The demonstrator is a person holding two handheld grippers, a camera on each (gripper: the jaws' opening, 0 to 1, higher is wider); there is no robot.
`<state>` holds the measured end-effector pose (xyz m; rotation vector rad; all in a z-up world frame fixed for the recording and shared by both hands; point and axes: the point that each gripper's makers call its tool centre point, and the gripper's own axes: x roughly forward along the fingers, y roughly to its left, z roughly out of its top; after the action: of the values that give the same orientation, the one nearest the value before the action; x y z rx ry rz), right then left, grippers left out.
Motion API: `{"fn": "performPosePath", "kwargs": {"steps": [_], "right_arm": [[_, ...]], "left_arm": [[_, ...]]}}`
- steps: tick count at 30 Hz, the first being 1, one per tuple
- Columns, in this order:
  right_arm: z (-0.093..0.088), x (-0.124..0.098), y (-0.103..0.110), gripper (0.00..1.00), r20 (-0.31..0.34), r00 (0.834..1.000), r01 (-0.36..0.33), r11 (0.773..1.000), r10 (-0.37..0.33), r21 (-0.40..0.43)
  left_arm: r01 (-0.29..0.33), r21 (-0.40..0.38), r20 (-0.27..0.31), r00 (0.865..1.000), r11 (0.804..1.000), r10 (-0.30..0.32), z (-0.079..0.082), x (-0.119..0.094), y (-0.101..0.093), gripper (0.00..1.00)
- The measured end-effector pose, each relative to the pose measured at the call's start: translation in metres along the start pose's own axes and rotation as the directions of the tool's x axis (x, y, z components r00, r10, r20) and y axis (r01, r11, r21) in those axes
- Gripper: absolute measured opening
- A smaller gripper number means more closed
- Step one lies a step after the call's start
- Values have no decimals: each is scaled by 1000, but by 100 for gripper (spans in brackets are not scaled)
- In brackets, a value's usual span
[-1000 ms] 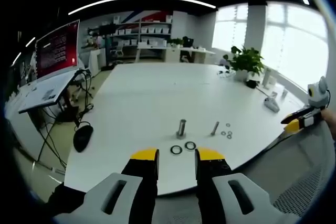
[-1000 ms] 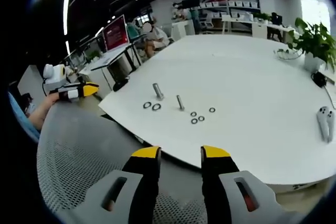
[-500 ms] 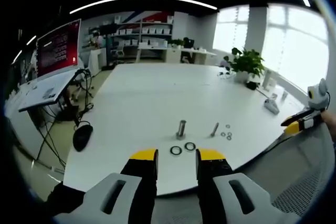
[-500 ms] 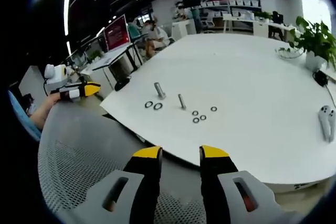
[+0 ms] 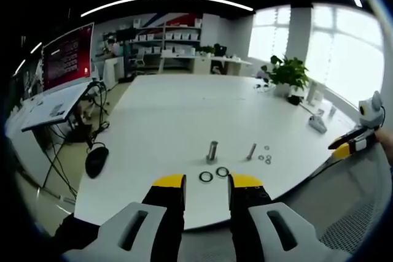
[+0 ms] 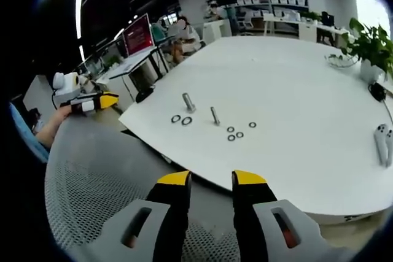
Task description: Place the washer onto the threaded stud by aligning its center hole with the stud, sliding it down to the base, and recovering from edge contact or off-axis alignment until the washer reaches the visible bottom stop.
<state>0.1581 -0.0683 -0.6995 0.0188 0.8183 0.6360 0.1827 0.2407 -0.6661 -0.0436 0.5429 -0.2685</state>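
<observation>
Nothing on the table point(image 5: 166, 115) has moved; both grippers' jaws stay spread, empty.

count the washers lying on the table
5: two larger washers side by side near the thick stud, and three small ones beside the thin stud.

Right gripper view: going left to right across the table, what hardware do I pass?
Two large washers → thick stud → thin stud → three small washers → white controller at the far right edge.
</observation>
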Motion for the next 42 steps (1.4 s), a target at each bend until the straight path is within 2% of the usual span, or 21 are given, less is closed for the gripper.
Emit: {"fn": "performPosePath", "kwargs": {"steps": [5, 7, 8, 11, 12, 14, 16, 18, 22, 24, 26, 27, 29, 30, 31, 33, 34, 35, 37, 42], "right_arm": [[-2, 1, 4, 29, -24, 999, -25, 1000, 25, -12], [-4, 2, 11, 30, -56, 995, -81, 996, 78, -44], [-2, 2, 10, 30, -49, 996, -80, 996, 78, -41], [6, 1, 18, 30, -26, 989, -148, 983, 146, -112], [9, 1, 16, 29, -24, 989, -145, 982, 143, -123], [17, 0, 13, 29, -33, 988, -154, 970, 151, -187], [26, 2, 10, 29, -36, 986, -169, 963, 165, -211], [31, 7, 7, 29, -73, 979, -202, 947, 190, -249], [36, 28, -10, 29, -165, 973, -212, 910, 162, -356], [33, 42, -13, 28, -225, 960, -252, 875, 170, -413], [28, 55, -16, 26, -284, 942, -288, 863, 177, -415], [27, 60, -18, 26, -297, 939, -290, 862, 172, -416], [23, 69, -25, 26, -333, 932, -291, 846, 144, -447], [19, 76, -34, 26, -366, 926, -275, 836, 96, -475], [16, 80, -39, 26, -397, 916, -278, 814, 64, -511], [10, 90, -42, 26, -436, 899, -314, 760, 45, -569], [8, 94, -43, 25, -450, 892, -322, 754, 40, -572], [5, 100, -46, 25, -469, 882, -330, 762, 39, -557], [4, 109, -49, 25, -496, 867, -346, 764, 38, -545], [11, 130, -45, 23, -510, 859, -371, 743, 47, -557]], "left_arm": [[3, 5, 1, 1000, 1000, -3, 1, 1, 0, 26], [4, 6, 8, 1000, 1000, -4, 2, 1, 0, 26], [4, 6, 7, 1000, 1000, -4, 2, 0, 0, 26], [4, 10, 5, 1000, 1000, -4, 2, 1, 0, 26], [4, 14, 3, 1000, 1000, -4, 2, 1, 0, 26], [3, 23, 3, 1000, 1000, -3, 3, 1, 0, 26], [4, 24, 10, 1000, 1000, -4, 4, 1, 0, 26], [9, 23, 10, 1000, 1000, -9, 3, 1, -1, 26], [11, 27, 12, 1000, 1000, -11, 4, 1, -1, 25], [9, 25, 16, 1000, 1000, -9, 4, 1, -1, 25], [3, 18, 22, 1000, 1000, -4, 5, 1, 0, 25], [2, 16, 25, 1000, 1000, -2, 5, 1, 1, 25], [1, 13, 22, 1000, 1000, -1, 5, 1, 1, 25], [1, 16, 20, 1000, 1000, -2, 5, 1, 1, 25], [2, 16, 20, 1000, 1000, -2, 5, 1, 1, 25], [4, 14, 23, 1000, 1000, -4, 5, 0, 0, 24], [4, 13, 23, 1000, 1000, -4, 5, 0, 0, 24], [4, 12, 22, 1000, 1000, -4, 5, 0, 1, 24], [2, 10, 20, 1000, 1000, -2, 4, 0, 1, 24], [4, 9, 17, 1000, 1000, -4, 4, 0, 0, 24]]}}
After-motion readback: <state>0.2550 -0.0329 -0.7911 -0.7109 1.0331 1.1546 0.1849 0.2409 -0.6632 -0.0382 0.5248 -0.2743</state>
